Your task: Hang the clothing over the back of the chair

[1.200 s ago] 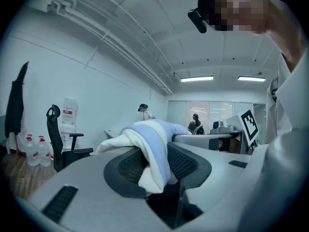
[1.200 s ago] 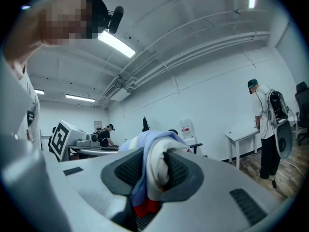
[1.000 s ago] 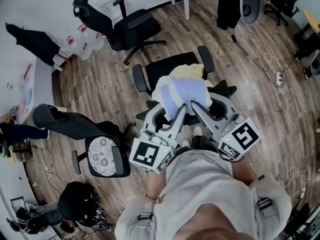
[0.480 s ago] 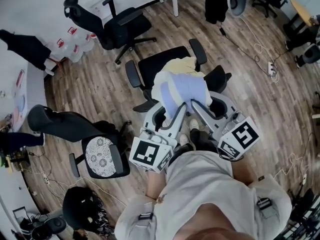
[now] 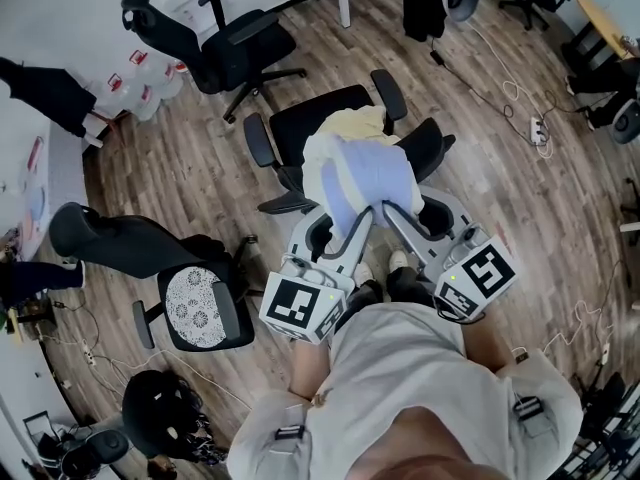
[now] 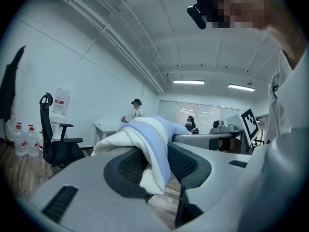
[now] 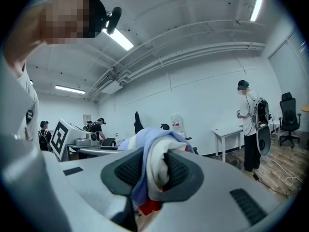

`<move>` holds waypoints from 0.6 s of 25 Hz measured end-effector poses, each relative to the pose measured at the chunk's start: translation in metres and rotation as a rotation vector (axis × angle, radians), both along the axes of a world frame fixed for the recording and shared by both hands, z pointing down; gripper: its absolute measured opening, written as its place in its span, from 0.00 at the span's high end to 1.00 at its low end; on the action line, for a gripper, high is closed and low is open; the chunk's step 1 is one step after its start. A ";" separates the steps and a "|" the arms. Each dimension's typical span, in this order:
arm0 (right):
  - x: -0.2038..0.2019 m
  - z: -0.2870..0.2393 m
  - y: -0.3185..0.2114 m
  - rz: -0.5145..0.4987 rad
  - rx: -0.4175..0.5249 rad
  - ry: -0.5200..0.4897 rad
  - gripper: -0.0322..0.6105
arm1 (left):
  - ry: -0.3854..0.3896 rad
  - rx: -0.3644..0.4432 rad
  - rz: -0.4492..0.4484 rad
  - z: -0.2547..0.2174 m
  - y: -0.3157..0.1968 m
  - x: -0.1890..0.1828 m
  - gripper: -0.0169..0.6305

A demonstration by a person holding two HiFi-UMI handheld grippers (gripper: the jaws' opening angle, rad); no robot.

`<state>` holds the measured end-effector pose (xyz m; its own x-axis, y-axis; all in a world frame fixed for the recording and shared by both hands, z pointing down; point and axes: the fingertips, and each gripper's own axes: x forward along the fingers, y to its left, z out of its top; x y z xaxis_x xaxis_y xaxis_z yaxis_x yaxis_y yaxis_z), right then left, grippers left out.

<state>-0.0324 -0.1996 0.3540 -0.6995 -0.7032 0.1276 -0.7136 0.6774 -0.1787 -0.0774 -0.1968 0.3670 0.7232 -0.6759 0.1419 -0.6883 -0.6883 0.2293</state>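
Left claw: I am holding the left gripper (image 6: 155,167) nearly level. Its jaws are standing narrow, and both dark pads are pressing on a thick fold of the clothing (image 5: 362,173).
Right claw: I am holding the right gripper (image 7: 153,172) the same way, with its jaws narrow and clamped on another bunch of the same cloth. A red patch (image 7: 148,208) is showing just under its pads.
Clothing: the white and pale blue fabric is filling both sets of jaws and spilling over them. It is heaping up just beyond the two tips, and a pale yellow part is lying furthest from me.
Between the claws: the tips are sitting close together, nearly side by side, and the cloth is bridging them.
Chair: a black office chair (image 5: 320,123) is standing just beyond and below the tips, with its armrests out to either side of the heap. The cloth is covering part of the chair, and I cannot tell whether it is touching the chair.
Outer side of the left claw: a chair with a patterned seat (image 5: 195,306) is standing well apart on the wooden floor (image 5: 200,178).
Far beyond the left claw: a second black office chair (image 5: 240,53) is standing near the wall beside some water bottles (image 6: 21,140).
Outer side of the right claw: a person (image 7: 248,129) is standing by a white table (image 7: 226,129), well apart from the jaws.
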 end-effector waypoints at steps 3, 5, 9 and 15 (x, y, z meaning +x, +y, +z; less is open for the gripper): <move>0.002 0.007 0.001 -0.017 -0.014 -0.005 0.78 | -0.017 -0.017 -0.018 0.007 0.001 0.002 0.74; 0.005 0.012 0.001 -0.032 -0.024 -0.009 0.78 | -0.029 -0.026 -0.035 0.011 0.002 0.004 0.74; 0.013 0.020 0.002 -0.063 -0.038 -0.015 0.78 | -0.043 -0.042 -0.069 0.019 0.004 0.013 0.74; 0.019 0.027 0.004 -0.090 -0.061 -0.025 0.78 | -0.057 -0.063 -0.106 0.026 0.006 0.019 0.74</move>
<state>-0.0131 -0.1958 0.3811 -0.7633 -0.6284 0.1501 -0.6448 0.7262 -0.2386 -0.0582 -0.1911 0.3927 0.6376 -0.7367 0.2254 -0.7696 -0.5963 0.2281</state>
